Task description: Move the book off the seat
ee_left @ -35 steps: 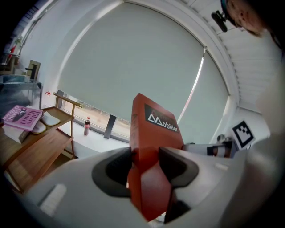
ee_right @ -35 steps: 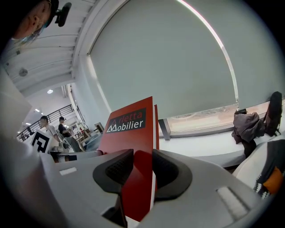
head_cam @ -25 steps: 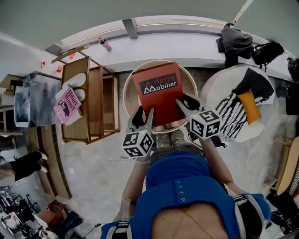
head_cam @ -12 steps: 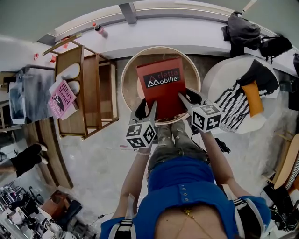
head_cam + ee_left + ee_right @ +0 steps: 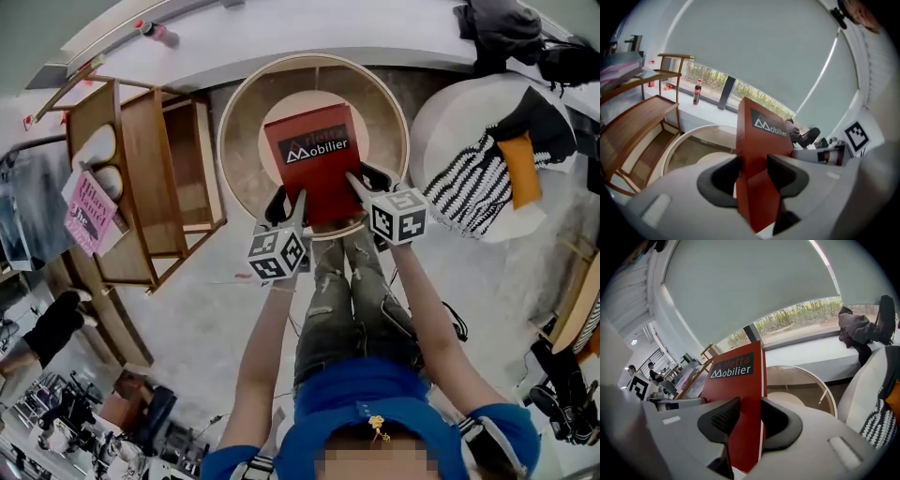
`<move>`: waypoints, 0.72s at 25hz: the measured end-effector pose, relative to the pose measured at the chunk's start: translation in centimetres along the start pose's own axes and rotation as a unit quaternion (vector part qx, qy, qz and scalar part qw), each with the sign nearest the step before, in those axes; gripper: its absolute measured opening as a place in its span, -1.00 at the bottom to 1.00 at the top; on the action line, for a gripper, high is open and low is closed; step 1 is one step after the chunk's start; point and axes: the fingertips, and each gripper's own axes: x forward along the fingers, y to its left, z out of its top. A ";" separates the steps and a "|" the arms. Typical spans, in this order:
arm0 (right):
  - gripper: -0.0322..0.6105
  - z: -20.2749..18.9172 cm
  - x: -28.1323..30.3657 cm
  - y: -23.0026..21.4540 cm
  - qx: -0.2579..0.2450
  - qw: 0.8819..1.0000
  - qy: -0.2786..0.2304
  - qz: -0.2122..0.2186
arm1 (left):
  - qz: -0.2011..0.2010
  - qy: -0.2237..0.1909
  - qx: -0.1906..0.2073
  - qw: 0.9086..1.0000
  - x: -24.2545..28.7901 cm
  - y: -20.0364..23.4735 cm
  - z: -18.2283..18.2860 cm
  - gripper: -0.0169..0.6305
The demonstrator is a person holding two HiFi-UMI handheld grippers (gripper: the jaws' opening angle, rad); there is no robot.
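While both jaws of the left gripper (image 5: 752, 171) are clamped on a near corner of the red book (image 5: 317, 164), the right gripper (image 5: 749, 416) pinches the other near corner the same way, its pads pressed flat on the covers. Between them the book hangs slanted over the middle of the round seat (image 5: 242, 173), title side up, its far edge reaching over the pale cushion (image 5: 281, 117). Whether that far edge touches the cushion or clears it, no view settles.

The step in hand looks like carrying the book clear of the seat. To do that well, the two hands should travel as one, with no twist between them, since each grips only a corner and a skewed pull could bend the covers or slide a pad off. The far edge needs raising enough to pass over the seat's high rim before any sideways move. A wooden shelf (image 5: 150, 178) stands just left of the seat and a white pouf (image 5: 469, 150) with a striped cloth just right of it; bare floor lies on the near side, probably the simplest way out.
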 end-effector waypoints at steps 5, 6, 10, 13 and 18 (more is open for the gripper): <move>-0.48 -5.1 6.0 -4.3 0.020 0.999 0.035 -0.012 | 0.002 0.036 -0.016 0.999 6.0 3.8 -5.5 -0.37; -0.48 -6.2 7.0 -5.0 0.024 0.999 0.045 -0.015 | 0.004 0.046 -0.023 0.999 7.0 4.4 -6.6 -0.37; -0.48 -10.1 10.5 -7.2 0.036 0.996 0.078 -0.029 | 0.002 0.078 -0.038 0.996 10.2 6.9 -10.8 -0.37; -0.48 -12.0 12.1 -8.2 0.040 0.994 0.098 -0.040 | 0.007 0.096 -0.052 0.994 11.8 8.2 -12.7 -0.37; -0.47 -14.0 13.4 -8.9 0.042 0.989 0.129 -0.058 | 0.020 0.122 -0.063 0.990 12.8 9.3 -14.9 -0.37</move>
